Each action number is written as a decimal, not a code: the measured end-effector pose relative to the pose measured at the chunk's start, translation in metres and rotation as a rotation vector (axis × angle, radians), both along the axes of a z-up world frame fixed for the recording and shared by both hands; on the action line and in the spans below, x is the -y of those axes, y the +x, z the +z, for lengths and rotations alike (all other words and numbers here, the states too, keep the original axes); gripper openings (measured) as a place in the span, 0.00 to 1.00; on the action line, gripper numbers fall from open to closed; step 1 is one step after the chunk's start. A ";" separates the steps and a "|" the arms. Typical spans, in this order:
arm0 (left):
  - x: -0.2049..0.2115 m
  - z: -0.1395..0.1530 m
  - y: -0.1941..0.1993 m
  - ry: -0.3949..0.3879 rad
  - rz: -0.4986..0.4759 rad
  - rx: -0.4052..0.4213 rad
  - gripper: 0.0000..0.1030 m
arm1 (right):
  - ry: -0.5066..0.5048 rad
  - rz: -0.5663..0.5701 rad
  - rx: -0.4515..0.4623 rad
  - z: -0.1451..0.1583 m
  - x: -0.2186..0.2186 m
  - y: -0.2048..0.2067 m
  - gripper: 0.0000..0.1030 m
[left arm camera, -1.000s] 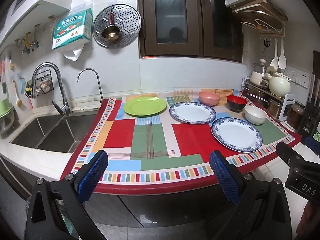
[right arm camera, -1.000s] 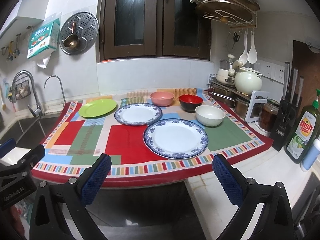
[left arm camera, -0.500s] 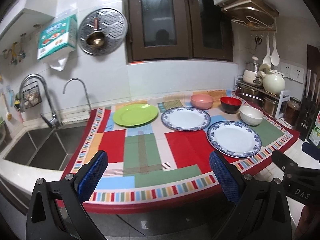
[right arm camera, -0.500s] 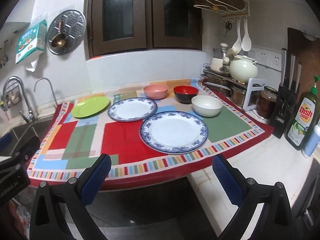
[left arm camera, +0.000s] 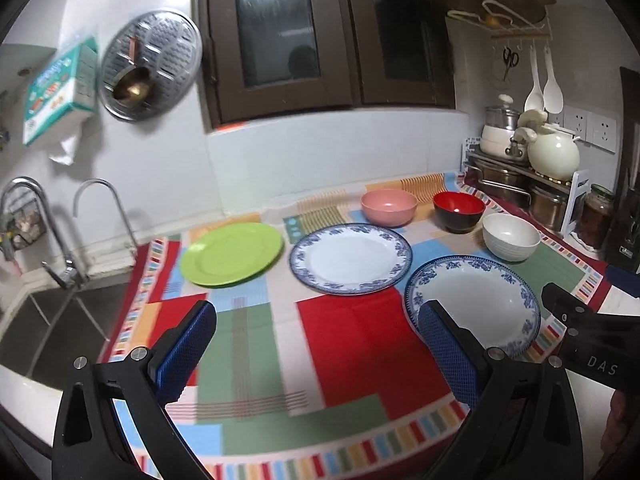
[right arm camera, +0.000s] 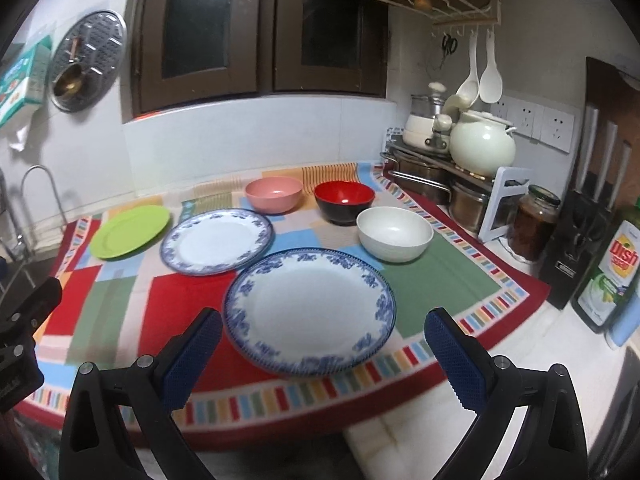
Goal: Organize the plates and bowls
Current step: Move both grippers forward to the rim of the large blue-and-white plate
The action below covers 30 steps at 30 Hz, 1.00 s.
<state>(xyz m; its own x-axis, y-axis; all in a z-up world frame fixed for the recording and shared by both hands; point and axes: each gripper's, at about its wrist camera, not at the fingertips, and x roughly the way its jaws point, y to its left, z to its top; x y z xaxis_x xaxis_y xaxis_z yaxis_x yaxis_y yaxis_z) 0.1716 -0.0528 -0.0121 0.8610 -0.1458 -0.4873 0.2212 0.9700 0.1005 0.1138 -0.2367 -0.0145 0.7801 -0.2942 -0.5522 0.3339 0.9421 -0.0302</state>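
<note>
Grippers come nearest: the left gripper [left arm camera: 316, 344] has its 2 blue-padded fingers spread wide with nothing between them, hovering over the near part of the patchwork cloth [left arm camera: 348, 344]. The right gripper [right arm camera: 322, 354] is equally wide open and holds nothing; in its own view its fingers frame the near rim of the near blue-rimmed plate [right arm camera: 310, 312].

That plate lies flat on the cloth at the near right, and it is bare. In the left wrist view the same plate [left arm camera: 480, 300] sits partly behind the left gripper's right pad.

Farther back and to the left lies a second blue-rimmed plate [right arm camera: 218, 240], also bare, its rim just beside the near plate's; whether the 2 touch I cannot tell. Left of it, a little apart, the green plate [right arm camera: 130, 231] lies flat with nothing on it.

Right of the near plate stands the white bowl [right arm camera: 394, 233], upright and showing only its plain inside. Beyond it, toward the wall, the red-and-black bowl [right arm camera: 344, 202] stands upright, and the pink bowl [right arm camera: 274, 194] stands close to its left; neither shows any contents.

At the far left, the sink [left arm camera: 56, 320] sits below 2 curved taps. At the right, a metal rack [right arm camera: 436, 168] carries a cream pot [right arm camera: 482, 146], with a glass jar [right arm camera: 534, 222] and a dish soap bottle [right arm camera: 612, 276] nearer along the counter.
</note>
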 end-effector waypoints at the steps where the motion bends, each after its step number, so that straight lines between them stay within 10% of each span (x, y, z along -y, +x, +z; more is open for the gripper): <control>1: 0.006 -0.003 0.009 0.004 -0.005 -0.012 1.00 | -0.001 -0.002 -0.010 -0.002 0.005 0.008 0.99; 30: 0.119 -0.113 0.134 0.053 -0.128 -0.426 0.75 | 0.057 -0.088 -0.225 -0.093 0.121 0.121 0.86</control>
